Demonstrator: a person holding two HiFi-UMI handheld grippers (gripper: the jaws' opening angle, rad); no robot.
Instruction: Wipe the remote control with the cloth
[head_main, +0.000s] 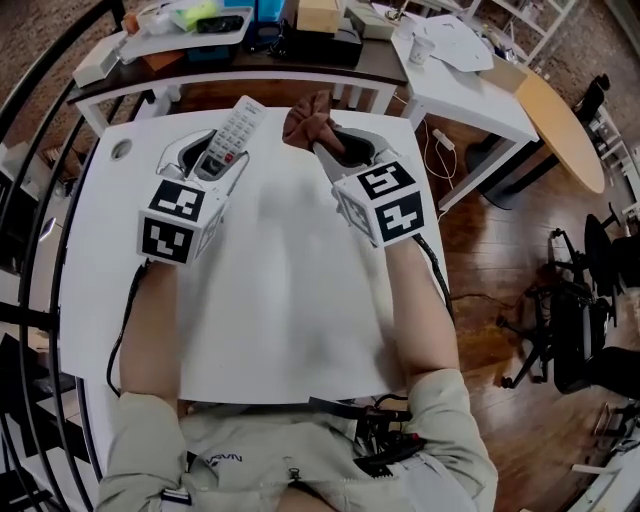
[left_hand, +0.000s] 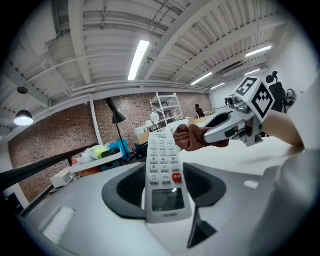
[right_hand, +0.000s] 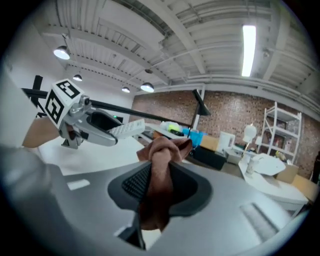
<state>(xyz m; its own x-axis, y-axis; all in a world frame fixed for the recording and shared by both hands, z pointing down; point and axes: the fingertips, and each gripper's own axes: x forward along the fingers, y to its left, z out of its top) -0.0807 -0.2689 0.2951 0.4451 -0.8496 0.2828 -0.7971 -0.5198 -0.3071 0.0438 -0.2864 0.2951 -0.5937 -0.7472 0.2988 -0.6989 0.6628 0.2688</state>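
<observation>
One white table (head_main: 280, 300), left claw (head_main: 215, 155) clamping remote (head_main: 238, 128), right claw (head_main: 335, 147) pinching cloth (head_main: 308, 122), brick wall (right_hand: 235, 110) behind.

Head cam sits up high, looking almost straight down at the white counter (head_main: 290, 300), with the left gripper (head_main: 214, 162) and right gripper (head_main: 335, 150) both in frame. Each gripper view rides right behind its own jaws, super close, aimed roughly level across the counter toward the brick wall (left_hand: 55, 140). Each one also catches the other gripper off to the side.
</observation>
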